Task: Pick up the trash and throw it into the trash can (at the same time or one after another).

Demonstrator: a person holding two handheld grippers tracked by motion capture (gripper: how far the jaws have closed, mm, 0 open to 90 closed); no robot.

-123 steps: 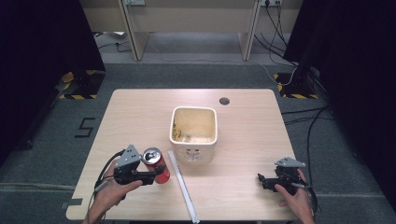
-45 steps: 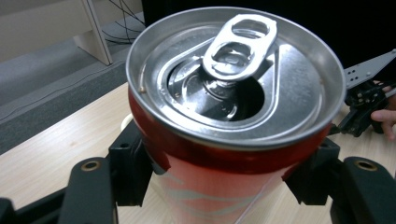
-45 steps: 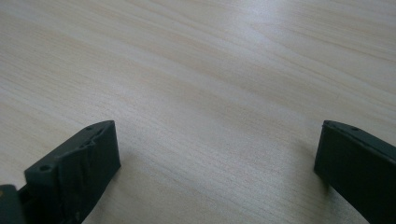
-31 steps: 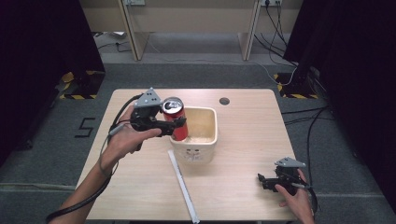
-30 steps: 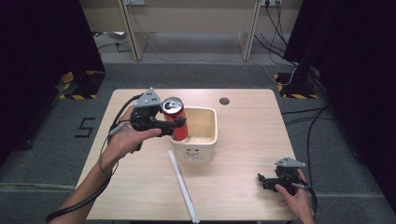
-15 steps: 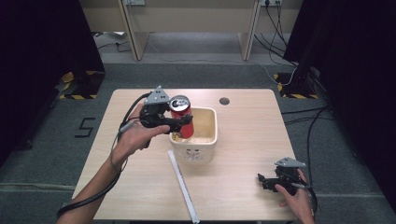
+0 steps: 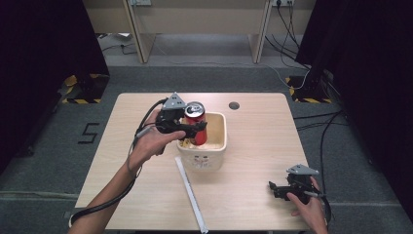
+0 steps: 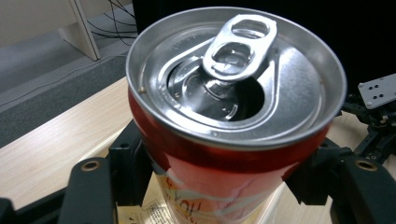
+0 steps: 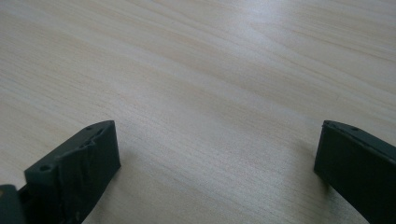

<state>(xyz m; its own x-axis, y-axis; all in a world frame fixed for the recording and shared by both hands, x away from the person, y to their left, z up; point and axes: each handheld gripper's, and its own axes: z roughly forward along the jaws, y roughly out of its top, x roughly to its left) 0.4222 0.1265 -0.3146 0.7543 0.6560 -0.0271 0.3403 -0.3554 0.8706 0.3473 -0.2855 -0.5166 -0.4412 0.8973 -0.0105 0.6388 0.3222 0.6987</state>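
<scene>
Can [image 7: 195,122]: red, top opened, upright; I see it held over the cream bin's [image 7: 218,146] left side, possibly partly inside
Left gripper [image 7: 195,129]: jaws clamped on can's sides
Right gripper [image 7: 275,187]: jaws wide apart, nothing between; low over table [image 7: 263,136]

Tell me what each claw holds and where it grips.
Left claw clamps the red can by its sides, below the rim, above the tub. Right claw holds nothing, jaws apart.

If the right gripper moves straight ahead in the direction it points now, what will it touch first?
Probably nothing soon: the open right gripper points left, low over the bare table. Further along that line lies the white stick, likely the first contact, though depth is unclear.
</scene>
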